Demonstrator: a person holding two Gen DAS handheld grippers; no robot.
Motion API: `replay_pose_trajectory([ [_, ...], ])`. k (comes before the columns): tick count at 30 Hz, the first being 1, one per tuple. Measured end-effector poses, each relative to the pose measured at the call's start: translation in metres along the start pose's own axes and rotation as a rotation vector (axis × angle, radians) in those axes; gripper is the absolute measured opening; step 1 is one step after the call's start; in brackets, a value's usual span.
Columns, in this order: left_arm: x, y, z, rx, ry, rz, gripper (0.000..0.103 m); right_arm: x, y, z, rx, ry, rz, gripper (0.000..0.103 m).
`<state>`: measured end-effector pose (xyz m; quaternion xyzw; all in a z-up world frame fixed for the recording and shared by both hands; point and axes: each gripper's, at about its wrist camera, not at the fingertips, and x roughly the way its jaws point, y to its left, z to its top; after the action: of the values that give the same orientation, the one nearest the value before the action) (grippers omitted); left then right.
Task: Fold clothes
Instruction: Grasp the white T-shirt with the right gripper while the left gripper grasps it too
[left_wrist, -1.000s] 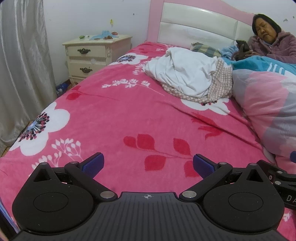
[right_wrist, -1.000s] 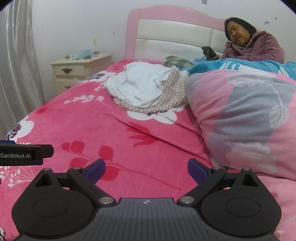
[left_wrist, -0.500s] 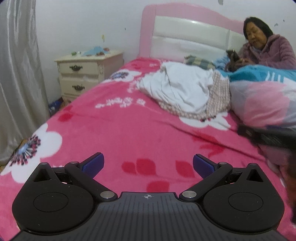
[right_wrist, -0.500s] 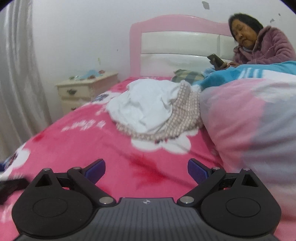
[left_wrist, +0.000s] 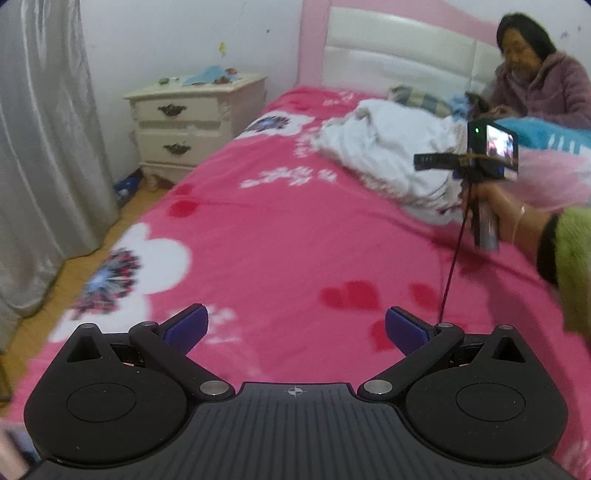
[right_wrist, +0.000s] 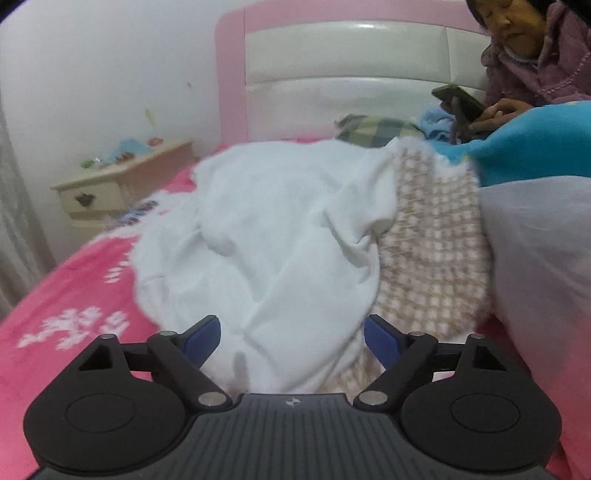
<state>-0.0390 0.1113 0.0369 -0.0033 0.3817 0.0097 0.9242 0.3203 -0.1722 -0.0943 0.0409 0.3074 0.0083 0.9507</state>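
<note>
A crumpled white garment (right_wrist: 280, 229) lies on a beige checked garment (right_wrist: 432, 251) in a pile on the pink flowered bedspread (left_wrist: 280, 236). My right gripper (right_wrist: 293, 336) sits low at the pile's near edge. Its jaws are closing, with a fold of the white garment between the blue pads, which do not press on it. In the left wrist view the pile (left_wrist: 384, 147) is far off to the right, and a hand in a green sleeve (left_wrist: 495, 210) holds the right device beside it. My left gripper (left_wrist: 295, 328) hangs open over bare bedspread with nothing between its fingers.
A person (right_wrist: 517, 55) sits against the white and pink headboard (right_wrist: 332, 55) with a phone. A thick pink, grey and blue quilt (right_wrist: 546, 240) bulges right of the pile. A plaid pillow (right_wrist: 376, 129) lies behind it. A cream nightstand (left_wrist: 195, 114) and grey curtain (left_wrist: 44, 147) stand left.
My right gripper has swept forward and down to the clothes pile, which now fills its view, and its jaws have narrowed a little. The left gripper shifted; the right hand has entered its view.
</note>
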Motion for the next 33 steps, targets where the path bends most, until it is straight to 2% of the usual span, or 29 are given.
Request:
replay_pose_trajectory([
  [3, -0.010, 0.017, -0.003, -0.009, 0.012, 0.063, 0.103, 0.021, 0.002, -0.001, 0.004, 0.019, -0.024, 0.082],
  [7, -0.013, 0.027, -0.008, -0.019, 0.037, 0.105, 0.103, 0.035, -0.002, -0.005, -0.007, 0.038, -0.018, 0.073],
  [10, -0.011, 0.026, -0.006, 0.004, 0.029, 0.124, 0.103, 0.026, -0.004, -0.002, 0.005, 0.012, 0.013, 0.035],
  [11, -0.010, 0.025, -0.005, 0.003, 0.020, 0.124, 0.103, 0.018, -0.006, 0.000, 0.024, -0.013, 0.035, 0.010],
  [12, -0.008, 0.023, -0.003, -0.001, 0.010, 0.118, 0.103, 0.009, -0.009, 0.001, 0.046, -0.040, 0.060, 0.006],
  [15, 0.003, 0.011, 0.006, -0.003, -0.023, 0.077, 0.103, -0.021, -0.021, 0.005, 0.096, -0.076, 0.211, 0.006],
  [18, 0.019, -0.002, 0.016, 0.002, -0.070, 0.011, 0.103, -0.060, -0.033, 0.006, 0.073, -0.083, 0.365, 0.005],
  [21, 0.048, -0.017, 0.036, -0.056, -0.131, -0.068, 0.103, -0.096, -0.051, 0.005, 0.037, -0.084, 0.470, 0.005],
  [24, 0.090, -0.040, 0.069, -0.125, -0.166, -0.180, 0.103, -0.123, -0.064, -0.002, -0.022, -0.086, 0.514, 0.005],
  [29, 0.156, -0.092, 0.130, -0.195, -0.129, -0.353, 0.101, -0.149, -0.059, -0.027, -0.156, -0.076, 0.521, 0.005],
  [31, 0.176, -0.120, 0.145, -0.149, -0.086, -0.420, 0.101, -0.155, -0.053, -0.038, -0.204, -0.066, 0.518, 0.005],
  [33, 0.196, -0.149, 0.154, -0.068, -0.020, -0.431, 0.097, -0.163, -0.049, -0.049, -0.238, -0.060, 0.513, 0.005],
])
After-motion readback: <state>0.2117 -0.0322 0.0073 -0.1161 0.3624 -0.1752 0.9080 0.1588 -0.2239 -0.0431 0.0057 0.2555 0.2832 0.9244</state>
